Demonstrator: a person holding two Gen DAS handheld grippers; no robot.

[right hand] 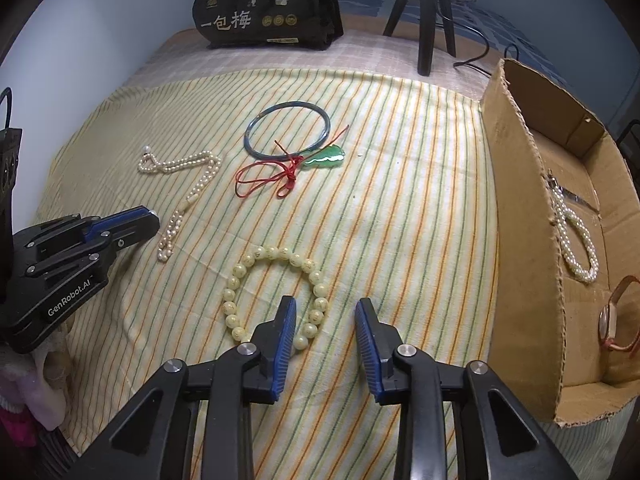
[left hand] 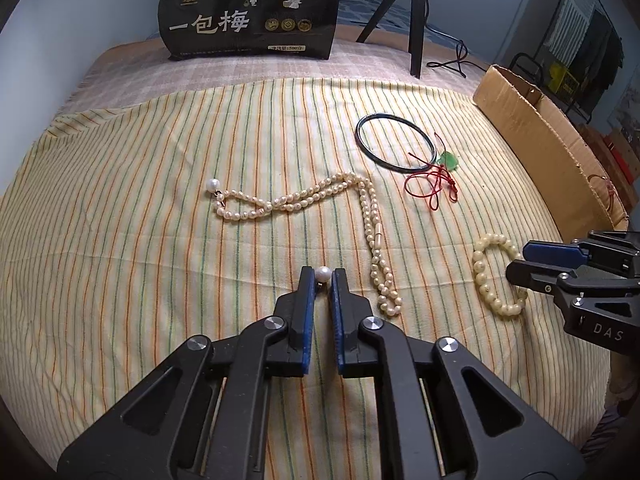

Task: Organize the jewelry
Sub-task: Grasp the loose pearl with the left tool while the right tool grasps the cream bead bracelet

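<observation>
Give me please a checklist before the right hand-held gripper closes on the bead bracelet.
1. Right hand-held gripper open: ok.
2. A stretch of the bead bracelet lies between its fingers: ok, though close to one finger.
3. Bracelet apart from the pearl necklace: ok.
4. Fingertips low enough to catch the beads: cannot tell.
5. Left hand-held gripper has the single pearl pinched at its very tips: ok, but not deep.
6. Cardboard box open, with bare floor left inside: ok.
</observation>
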